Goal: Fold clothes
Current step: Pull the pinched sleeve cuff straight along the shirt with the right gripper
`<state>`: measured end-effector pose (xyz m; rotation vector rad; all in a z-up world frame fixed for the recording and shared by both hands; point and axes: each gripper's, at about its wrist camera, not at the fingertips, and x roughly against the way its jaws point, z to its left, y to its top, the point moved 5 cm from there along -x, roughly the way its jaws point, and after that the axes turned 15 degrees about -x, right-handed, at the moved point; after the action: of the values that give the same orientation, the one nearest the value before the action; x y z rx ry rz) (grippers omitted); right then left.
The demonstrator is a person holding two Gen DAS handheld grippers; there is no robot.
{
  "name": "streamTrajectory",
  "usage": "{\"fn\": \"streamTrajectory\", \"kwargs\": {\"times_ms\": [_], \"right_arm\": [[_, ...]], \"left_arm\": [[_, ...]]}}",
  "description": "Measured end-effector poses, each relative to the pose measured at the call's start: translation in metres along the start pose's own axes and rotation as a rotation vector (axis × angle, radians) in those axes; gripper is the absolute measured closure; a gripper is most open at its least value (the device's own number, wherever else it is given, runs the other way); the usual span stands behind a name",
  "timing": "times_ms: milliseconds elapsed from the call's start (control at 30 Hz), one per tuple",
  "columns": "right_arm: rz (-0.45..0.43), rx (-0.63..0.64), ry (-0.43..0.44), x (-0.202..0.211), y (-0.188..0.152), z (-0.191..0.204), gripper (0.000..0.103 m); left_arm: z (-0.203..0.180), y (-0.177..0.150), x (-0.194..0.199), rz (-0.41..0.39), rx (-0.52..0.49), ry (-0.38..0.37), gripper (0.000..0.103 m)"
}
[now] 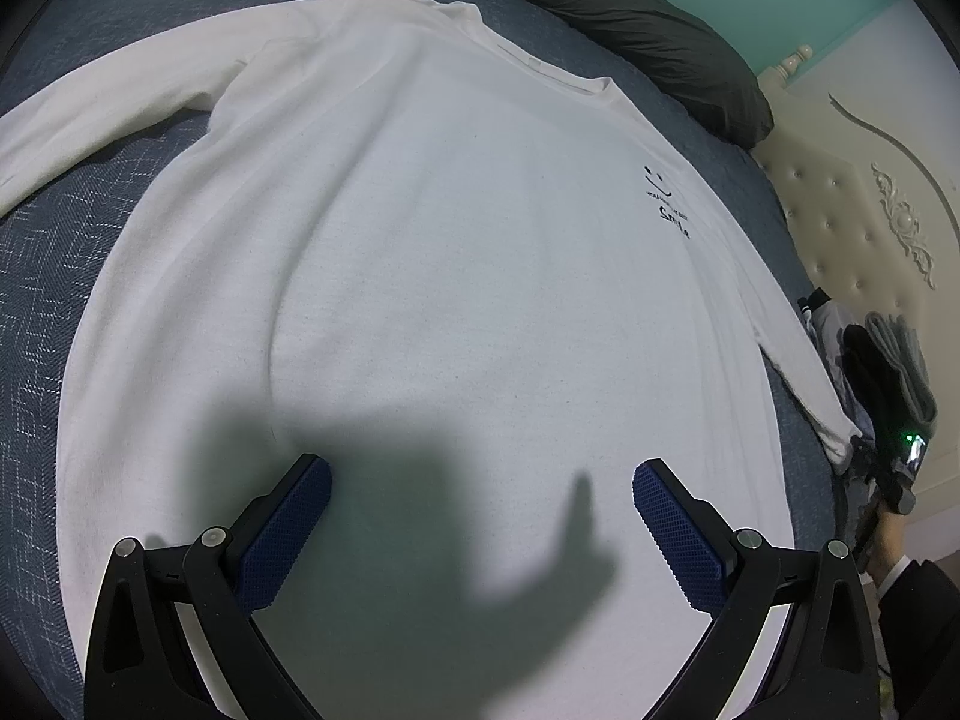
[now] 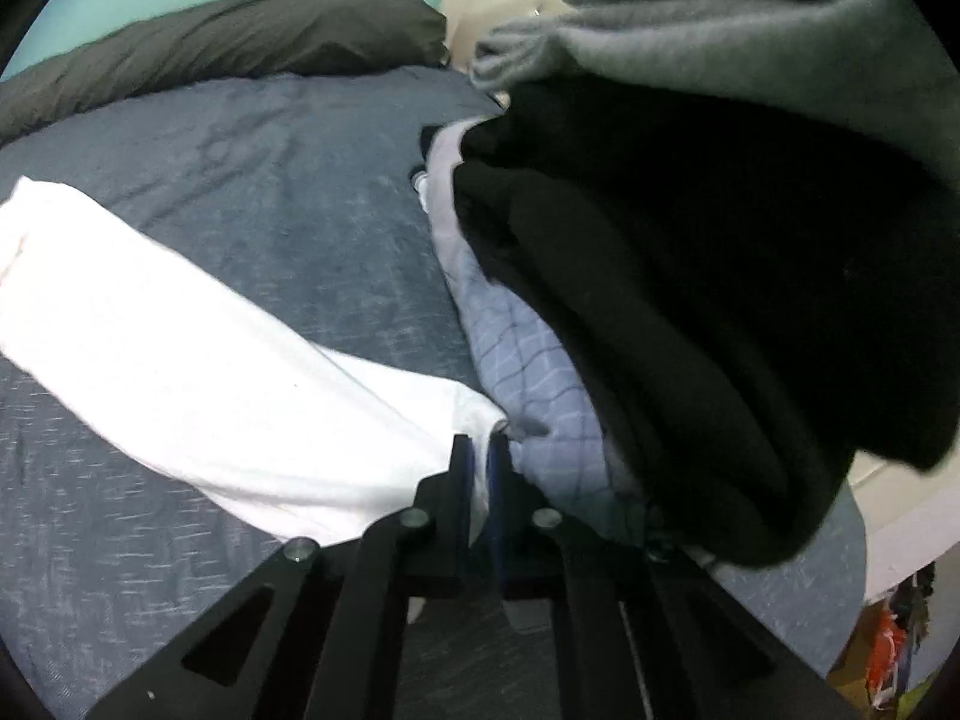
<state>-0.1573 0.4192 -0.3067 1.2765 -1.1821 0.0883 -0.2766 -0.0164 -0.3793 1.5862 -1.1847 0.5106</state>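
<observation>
Shirt: a white long-sleeved shirt (image 1: 432,276) lies spread front-up on the blue bedspread (image 1: 54,312), collar toward the dark pillow (image 1: 630,30), small black print at the chest
Long axis: the body runs from the hem under the left gripper up to the collar; the sleeves go out to either side, so the first fold looks to be a sleeve brought in across the body
Left gripper: the left gripper (image 1: 480,516) hangs over the lower body of the shirt, jaws spread wide, nothing between the blue pads (image 1: 288,534) — only its shadow falls on the cloth
Right gripper: the right gripper (image 2: 477,468) has its jaws closed together on the cuff end of the sleeve (image 2: 198,360), white cloth pinched between them
Sleeve's lie: from the right jaws the sleeve trails away to the left, back toward the shirt body, so the carry would go that way
Nearer hand: the right already has the sleeve, the left is free over the body
Neighbours: a stack of folded clothes (image 2: 690,276) — grey on black on pale blue check — sits just beside the cuff; it seems to touch it, though the blur makes that uncertain
</observation>
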Motion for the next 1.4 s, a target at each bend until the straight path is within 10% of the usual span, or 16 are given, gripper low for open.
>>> {"fn": "streamTrajectory", "kwargs": {"times_ms": [667,833,1000,1233,1400], "right_arm": [[0.078,-0.084,0.096,0.046,-0.030,-0.034,0.097],[0.126,-0.035,0.214,0.056,-0.038,-0.019,0.071],[0.172,0.046,0.252,0.056,-0.057,-0.008,0.071],[0.175,0.150,0.286,0.064,-0.079,-0.012,0.101],[0.162,0.201,0.325,0.078,-0.078,-0.015,0.102]], "left_arm": [[-0.001,-0.001,0.000,0.004,-0.002,-0.003,0.000],[-0.002,-0.002,0.000,0.003,0.000,-0.008,0.000],[-0.002,-0.003,0.001,0.002,0.001,-0.011,0.000],[-0.002,-0.004,0.001,0.004,0.001,-0.010,0.000],[-0.001,-0.004,0.000,0.003,0.005,-0.014,0.000]]}}
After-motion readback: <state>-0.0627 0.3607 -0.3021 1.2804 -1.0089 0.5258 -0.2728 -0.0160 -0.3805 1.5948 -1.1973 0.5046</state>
